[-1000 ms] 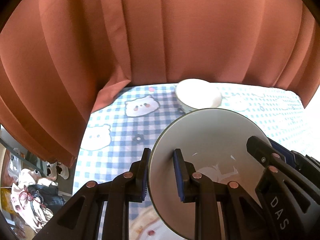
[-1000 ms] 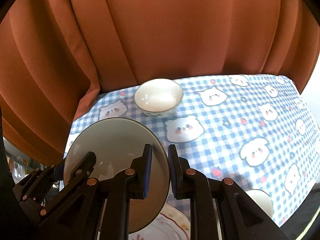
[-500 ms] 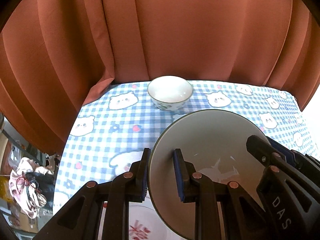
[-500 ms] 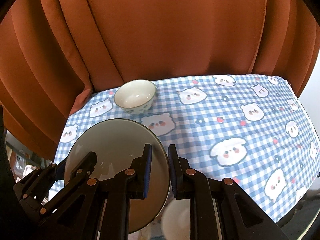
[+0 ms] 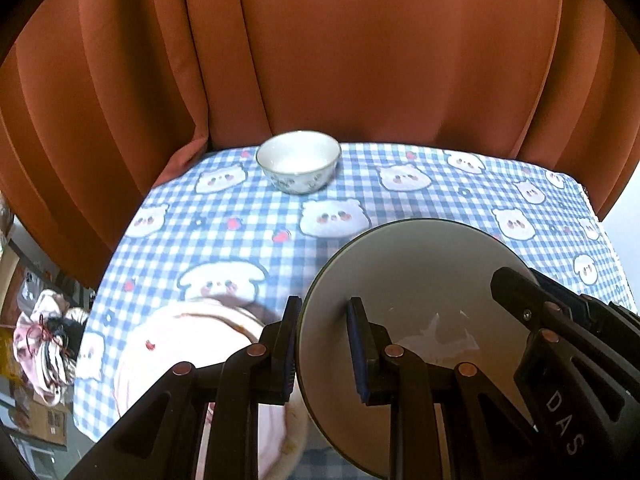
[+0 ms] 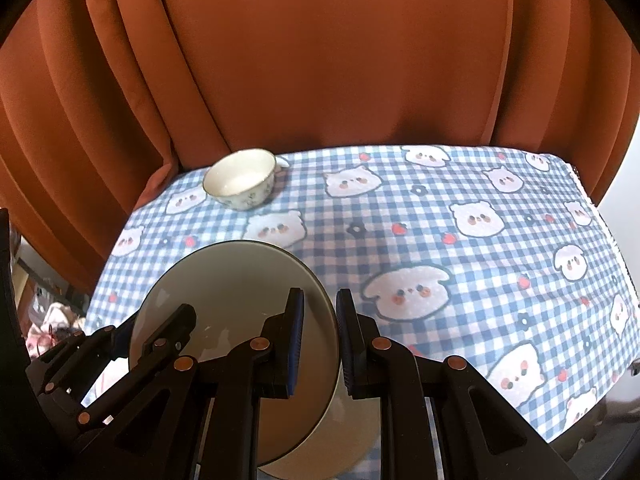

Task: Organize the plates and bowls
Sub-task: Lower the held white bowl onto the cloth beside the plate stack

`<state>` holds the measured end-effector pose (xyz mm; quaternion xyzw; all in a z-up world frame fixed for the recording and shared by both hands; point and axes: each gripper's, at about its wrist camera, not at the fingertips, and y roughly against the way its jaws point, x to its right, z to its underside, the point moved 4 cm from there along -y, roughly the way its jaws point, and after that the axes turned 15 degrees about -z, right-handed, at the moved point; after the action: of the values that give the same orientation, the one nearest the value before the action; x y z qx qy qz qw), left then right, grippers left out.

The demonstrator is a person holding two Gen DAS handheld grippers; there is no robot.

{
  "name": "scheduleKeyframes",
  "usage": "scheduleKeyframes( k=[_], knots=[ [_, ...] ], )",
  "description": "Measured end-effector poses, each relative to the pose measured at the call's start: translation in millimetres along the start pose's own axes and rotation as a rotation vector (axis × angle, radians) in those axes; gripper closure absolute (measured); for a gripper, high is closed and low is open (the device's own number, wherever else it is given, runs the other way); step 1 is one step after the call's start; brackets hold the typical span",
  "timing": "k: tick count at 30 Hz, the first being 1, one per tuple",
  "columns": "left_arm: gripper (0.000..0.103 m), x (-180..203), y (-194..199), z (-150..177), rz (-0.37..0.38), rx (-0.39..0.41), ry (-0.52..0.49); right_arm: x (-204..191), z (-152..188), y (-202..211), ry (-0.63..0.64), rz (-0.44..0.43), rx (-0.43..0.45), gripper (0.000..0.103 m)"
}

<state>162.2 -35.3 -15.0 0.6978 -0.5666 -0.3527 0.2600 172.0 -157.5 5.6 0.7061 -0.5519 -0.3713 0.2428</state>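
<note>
A grey plate (image 5: 416,280) is held in the air between both grippers; it also shows in the right wrist view (image 6: 232,284). My left gripper (image 5: 323,350) is shut on its left rim. My right gripper (image 6: 319,340) is shut on its right rim. A small white bowl with a floral outside (image 5: 298,161) stands on the table at the far left near the curtain, also in the right wrist view (image 6: 240,179). A white plate with pink marks (image 5: 168,356) lies on the table below my left gripper.
The table carries a blue checked cloth with cartoon animals (image 6: 440,240). A rust-orange curtain (image 5: 360,48) hangs right behind it. A pale round dish (image 6: 352,436) shows below the grey plate. Clutter lies on the floor left of the table (image 5: 44,340).
Both grippers and the grey plate have pulled back and up from the curtain. The floral bowl now looks farther away, and the white plate with pink marks has come into view below.
</note>
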Motion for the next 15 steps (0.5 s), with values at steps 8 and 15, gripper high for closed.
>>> scheduleKeyframes(
  k=[8, 15],
  knots=[
    [0.082, 10, -1, 27, -0.028, -0.051, 0.016, 16, 23, 1, 0.033, -0.034, -0.05, 0.083],
    [0.082, 14, -8, 43, -0.052, -0.093, 0.024, 23, 38, -9, 0.045, -0.061, -0.103, 0.083]
  ],
)
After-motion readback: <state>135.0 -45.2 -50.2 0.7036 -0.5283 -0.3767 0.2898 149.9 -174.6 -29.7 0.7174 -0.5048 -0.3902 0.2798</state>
